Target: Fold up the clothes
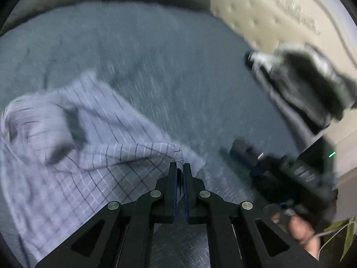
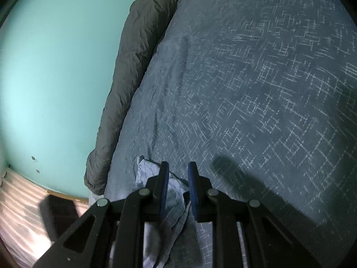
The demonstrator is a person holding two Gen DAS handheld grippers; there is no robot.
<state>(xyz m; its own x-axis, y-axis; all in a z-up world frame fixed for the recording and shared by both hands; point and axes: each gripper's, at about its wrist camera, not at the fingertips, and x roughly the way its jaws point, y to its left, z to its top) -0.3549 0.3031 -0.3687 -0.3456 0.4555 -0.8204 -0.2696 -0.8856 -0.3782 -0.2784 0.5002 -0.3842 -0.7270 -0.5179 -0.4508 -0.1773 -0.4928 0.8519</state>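
Left claw [image 1: 180,167] pinching checked shirt [image 1: 67,134] | right claw [image 2: 177,167] spread | mattress [image 1: 279,11] lettering blurred, unreadable

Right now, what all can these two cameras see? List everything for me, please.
Checked shirt: one, pale lilac with dark lines, crumpled on the bed.
Bedcover: one, blue-grey with white hatching, under the shirt.
Dark quilt: one, charcoal, rolled along the bed's wall side.
Wall: turquoise.
Black-and-white garment: one, blurred, at the bed's far edge.
Left gripper: black, shut on the shirt's edge.
Right gripper: black with blue pads, jaws apart, shirt cloth between them.
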